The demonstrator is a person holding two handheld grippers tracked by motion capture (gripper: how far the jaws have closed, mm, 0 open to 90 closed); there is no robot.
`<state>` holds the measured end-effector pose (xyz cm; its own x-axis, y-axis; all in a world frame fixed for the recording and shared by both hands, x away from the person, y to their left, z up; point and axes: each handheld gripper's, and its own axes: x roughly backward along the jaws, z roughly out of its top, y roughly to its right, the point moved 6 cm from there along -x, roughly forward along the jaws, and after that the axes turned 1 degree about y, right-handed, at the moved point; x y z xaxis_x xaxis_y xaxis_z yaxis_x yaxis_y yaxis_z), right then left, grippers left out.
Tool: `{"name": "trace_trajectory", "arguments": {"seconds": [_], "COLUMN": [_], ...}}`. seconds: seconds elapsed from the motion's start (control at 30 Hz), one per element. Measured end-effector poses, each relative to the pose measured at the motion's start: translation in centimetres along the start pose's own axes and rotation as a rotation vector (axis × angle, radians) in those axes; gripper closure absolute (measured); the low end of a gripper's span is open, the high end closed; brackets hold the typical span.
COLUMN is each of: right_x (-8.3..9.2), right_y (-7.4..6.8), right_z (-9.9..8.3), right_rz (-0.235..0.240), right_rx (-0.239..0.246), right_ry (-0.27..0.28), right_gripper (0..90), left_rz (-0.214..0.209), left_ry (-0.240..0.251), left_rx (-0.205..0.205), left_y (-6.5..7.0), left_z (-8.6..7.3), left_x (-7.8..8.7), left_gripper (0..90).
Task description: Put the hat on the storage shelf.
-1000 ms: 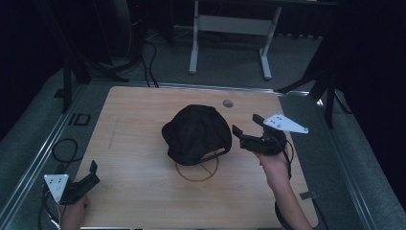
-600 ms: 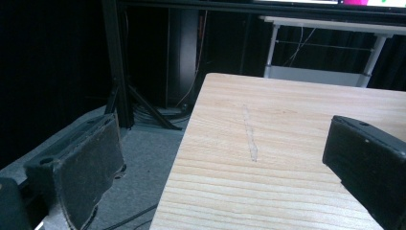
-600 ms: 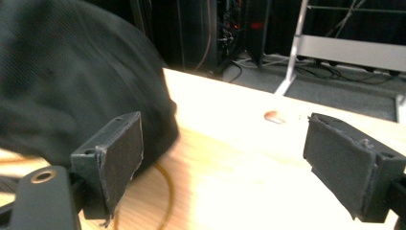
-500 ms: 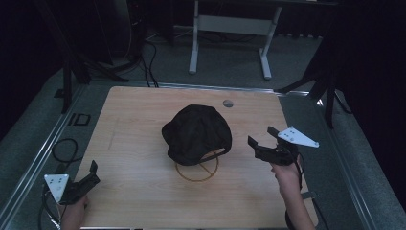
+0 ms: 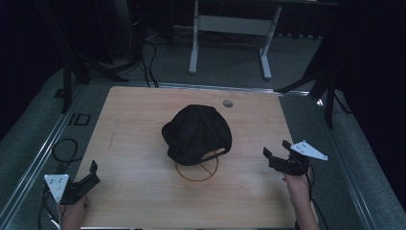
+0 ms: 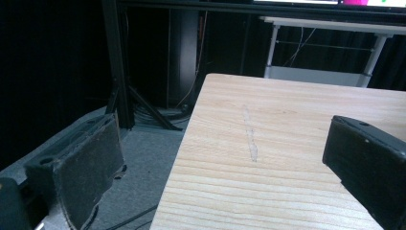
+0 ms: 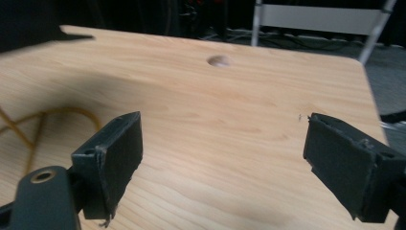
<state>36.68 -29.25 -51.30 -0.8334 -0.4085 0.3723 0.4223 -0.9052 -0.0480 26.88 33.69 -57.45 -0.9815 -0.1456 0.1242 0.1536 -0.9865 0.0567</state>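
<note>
While we find no brand or writing that can be read on anything, we note the bench [image 5: 143, 143], a pale wooden top with a round hole [image 5: 228, 103] near its far edge. At the bench's middle lies a black cap [image 5: 196, 134], and its near side rests on a thin yellow wire ring [image 5: 197, 167] that lies flat on the wood. Our right gripper [image 5: 276, 152] hovers over the near right part of the bench, just beside the cap, jaws spread wide with nothing between them. Our left gripper [image 5: 92, 173] sits at the near left corner, jaws likewise wide and holding nothing.
</note>
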Motion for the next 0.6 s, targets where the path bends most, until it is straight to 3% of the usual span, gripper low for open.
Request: {"name": "trace_trajectory", "arguments": {"seconds": [0.3, 0.6], "right_x": [0.7, 1.9], "right_y": [2.4, 4.6], "right_z": [-3.2, -5.9], "right_rz": [-0.037, -0.111], "right_rx": [-0.057, -0.083], "right_ry": [-0.034, -0.061], "right_gripper": [13.3, 13.4], "left_rz": [-0.001, 0.000], "left_ry": [-0.004, -0.004], "left_rx": [0.001, 0.000], "left_y": [0.0, 0.0], "left_z": [0.0, 0.0], "left_x": [0.0, 0.0], "left_gripper": [0.5, 0.5]}}
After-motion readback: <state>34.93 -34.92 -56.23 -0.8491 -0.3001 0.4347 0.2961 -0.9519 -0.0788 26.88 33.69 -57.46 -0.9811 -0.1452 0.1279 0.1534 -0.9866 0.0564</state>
